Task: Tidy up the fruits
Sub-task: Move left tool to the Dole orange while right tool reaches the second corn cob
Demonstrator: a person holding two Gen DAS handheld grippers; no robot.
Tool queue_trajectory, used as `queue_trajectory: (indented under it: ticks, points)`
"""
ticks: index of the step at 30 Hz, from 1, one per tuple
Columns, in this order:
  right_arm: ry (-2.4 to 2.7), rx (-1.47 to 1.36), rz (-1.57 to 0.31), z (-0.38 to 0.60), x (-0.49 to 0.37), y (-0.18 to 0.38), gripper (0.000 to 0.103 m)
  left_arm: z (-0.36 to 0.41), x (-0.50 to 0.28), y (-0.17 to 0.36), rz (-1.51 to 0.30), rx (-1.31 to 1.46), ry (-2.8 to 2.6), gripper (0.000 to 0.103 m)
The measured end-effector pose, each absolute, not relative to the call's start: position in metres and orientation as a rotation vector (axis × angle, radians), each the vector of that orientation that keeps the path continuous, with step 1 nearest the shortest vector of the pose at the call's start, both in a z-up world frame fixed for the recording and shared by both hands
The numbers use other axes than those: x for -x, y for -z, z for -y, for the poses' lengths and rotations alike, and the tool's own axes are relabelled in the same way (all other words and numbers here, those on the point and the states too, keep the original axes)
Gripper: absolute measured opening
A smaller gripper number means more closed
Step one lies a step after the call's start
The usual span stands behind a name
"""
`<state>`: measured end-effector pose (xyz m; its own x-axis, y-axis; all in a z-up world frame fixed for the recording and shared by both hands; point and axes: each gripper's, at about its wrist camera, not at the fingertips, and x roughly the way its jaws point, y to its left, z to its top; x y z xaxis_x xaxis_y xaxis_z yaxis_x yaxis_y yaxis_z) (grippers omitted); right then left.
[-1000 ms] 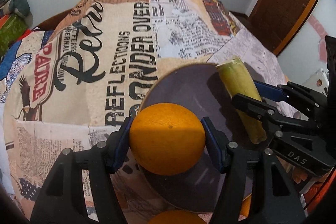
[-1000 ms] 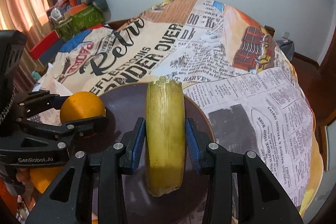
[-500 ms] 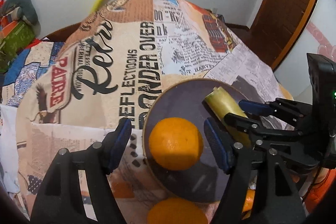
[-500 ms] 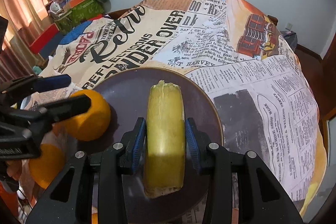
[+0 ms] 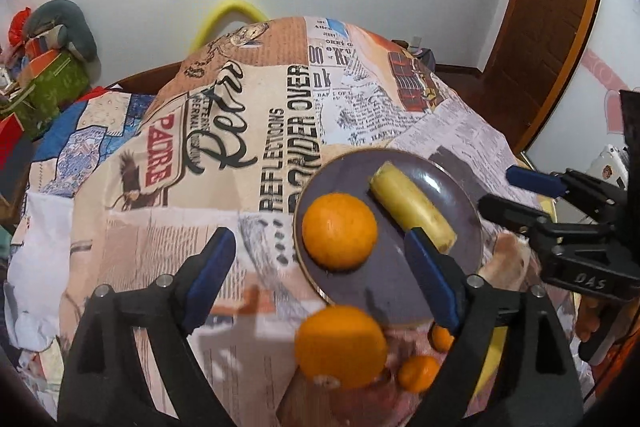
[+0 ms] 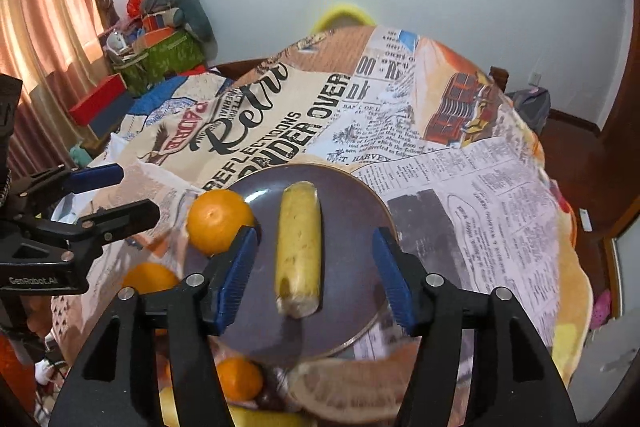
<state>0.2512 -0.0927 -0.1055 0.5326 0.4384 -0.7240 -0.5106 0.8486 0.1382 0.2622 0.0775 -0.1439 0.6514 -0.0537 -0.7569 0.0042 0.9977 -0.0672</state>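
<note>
Two fruits on dark plate (image 5: pixel 448 183), centre of newsprint-patterned surface (image 5: pixel 248 131): orange (image 5: pixel 339 230) near left rim, yellow peeled banana piece (image 6: pixel 299 247) just beside, apart. Left gripper (image 5: pixel 320 275) fingers spread wide, just opened, holding nothing. Right gripper (image 6: pixel 314 275) fingers just opened, either side of banana piece, not touching. More oranges (image 5: pixel 340 347) off plate, nearer edge.

One plate (image 6: pixel 372 203) carries one big orange (image 6: pixel 220 221) and one yellow cob (image 6: pixel 299 251). Off the plate lie another big orange (image 5: pixel 340 347) and two small oranges (image 5: pixel 418 373), the second (image 5: pixel 442 338) partly hidden. Two grippers show, left (image 5: pixel 320 279) and right (image 6: pixel 316 277). One cloth (image 6: pixel 460 195) covers the table.
</note>
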Motion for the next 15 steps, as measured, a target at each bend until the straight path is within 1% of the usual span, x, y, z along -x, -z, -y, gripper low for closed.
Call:
queue_trajectory:
  ticks: [2,4,6,8,12,15]
  points:
    - [-0.558,0.097,-0.821,0.096,-0.241,0.103,0.065,-0.077,-0.253,0.148,-0.870,0.057,0.033,0.089]
    - [-0.545,0.098,-0.805,0.099,-0.232,0.101,0.075,-0.076,-0.244,0.155,-0.889,0.047,0.033,0.089]
    - [-0.539,0.099,-0.796,0.101,-0.223,0.102,0.078,-0.075,-0.236,0.164,-0.911,0.038,0.026,0.089]
    - [-0.542,0.095,-0.801,0.101,-0.213,0.104,0.078,-0.076,-0.228,0.171,-0.926,0.048,0.026,0.089]
    - [-0.553,0.076,-0.820,0.103,-0.197,0.111,0.083,-0.075,-0.216,0.180,-0.953,0.083,0.041,0.089]
    - [-0.550,0.086,-0.827,0.101,-0.184,0.117,0.083,-0.071,-0.213,0.187,-0.955,0.081,0.029,0.089]
